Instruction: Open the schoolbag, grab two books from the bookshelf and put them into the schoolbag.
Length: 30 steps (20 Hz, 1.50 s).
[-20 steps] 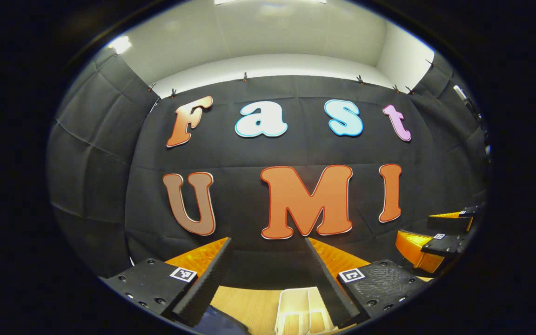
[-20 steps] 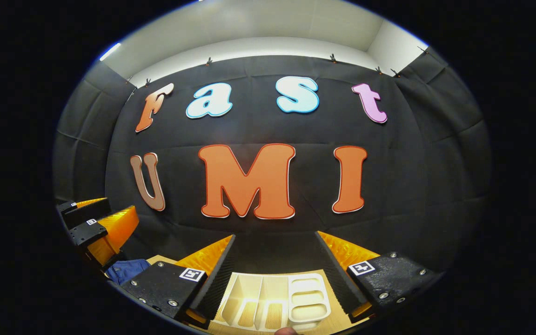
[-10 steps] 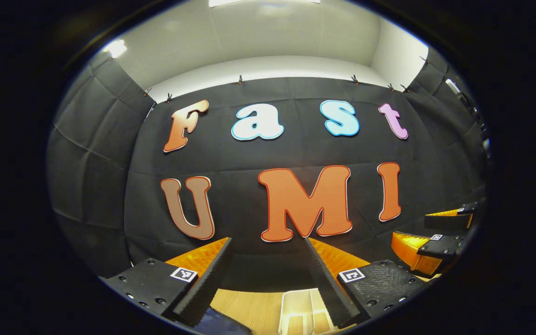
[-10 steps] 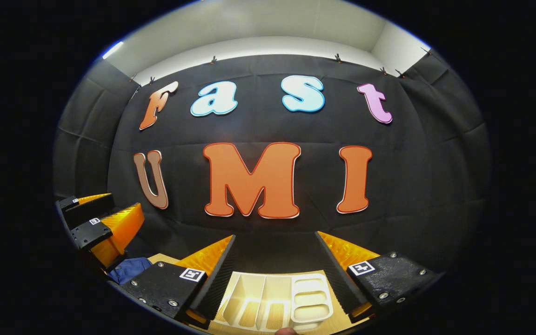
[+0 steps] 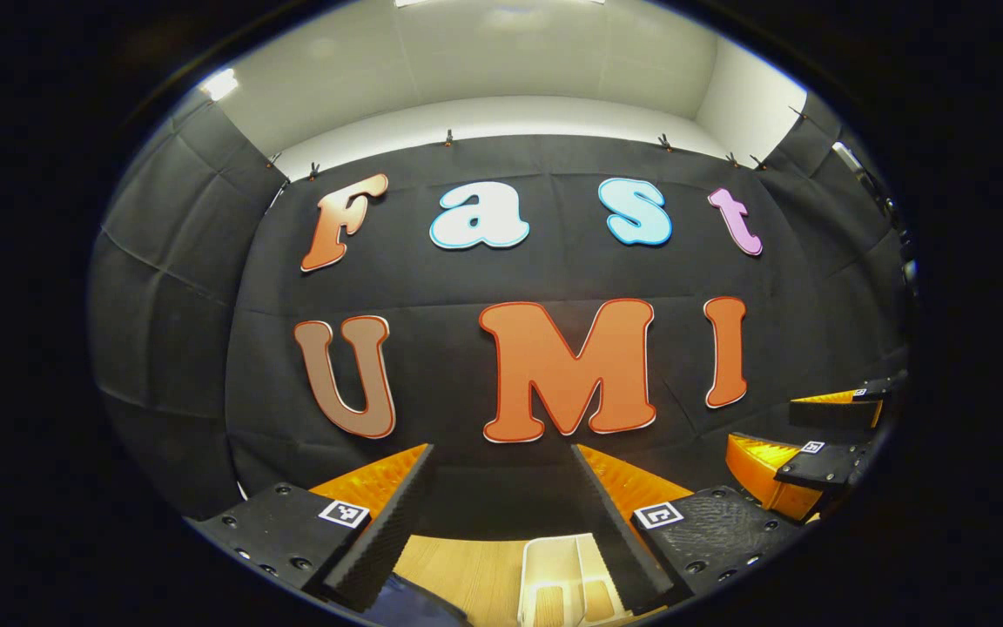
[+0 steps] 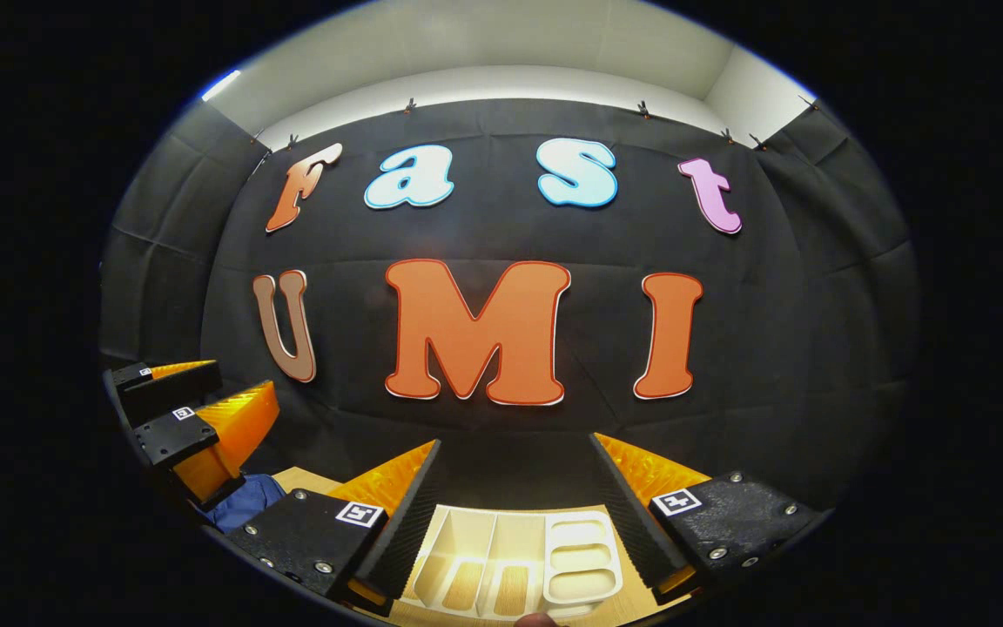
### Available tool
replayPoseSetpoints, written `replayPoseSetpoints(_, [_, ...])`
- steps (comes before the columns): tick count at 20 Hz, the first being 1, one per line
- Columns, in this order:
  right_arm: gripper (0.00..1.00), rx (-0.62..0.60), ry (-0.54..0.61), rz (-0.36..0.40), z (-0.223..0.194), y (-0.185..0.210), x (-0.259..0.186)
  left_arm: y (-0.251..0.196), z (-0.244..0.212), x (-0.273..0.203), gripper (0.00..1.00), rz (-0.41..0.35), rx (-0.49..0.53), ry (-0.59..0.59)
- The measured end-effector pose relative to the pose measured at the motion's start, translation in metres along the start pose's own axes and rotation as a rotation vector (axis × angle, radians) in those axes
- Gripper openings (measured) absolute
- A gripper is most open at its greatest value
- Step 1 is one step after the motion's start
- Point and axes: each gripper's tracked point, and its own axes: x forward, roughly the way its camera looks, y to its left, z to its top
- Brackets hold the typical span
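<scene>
Both grippers' fingers [image 6: 632, 496] spread above bookshelf [image 6: 514, 557].

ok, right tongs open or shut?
Open. In the right gripper view the right tongs stand wide apart, nothing between them, the white rack below.

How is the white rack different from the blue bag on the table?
The white rack is stiff, pale and split into compartments; the blue bag is soft, dark and crumpled. The rack lies ahead of the open right gripper; the bag lies off to its left, below the left gripper. Both rest on the wooden table.
</scene>
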Motion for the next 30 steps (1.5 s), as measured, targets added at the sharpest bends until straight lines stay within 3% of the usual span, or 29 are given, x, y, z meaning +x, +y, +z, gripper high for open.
replayPoseSetpoints(16, [0.96, -0.017, 0.018, 0.014, -0.004, 0.015, -0.003, 0.003, -0.005, -0.004, 0.94, -0.022, 0.012, 0.02])
replayPoseSetpoints(30, [0.96, -0.012, 0.028, -0.018, -0.005, 0.007, -0.004, 0.002, -0.015, -0.005, 0.94, -0.023, 0.026, 0.047])
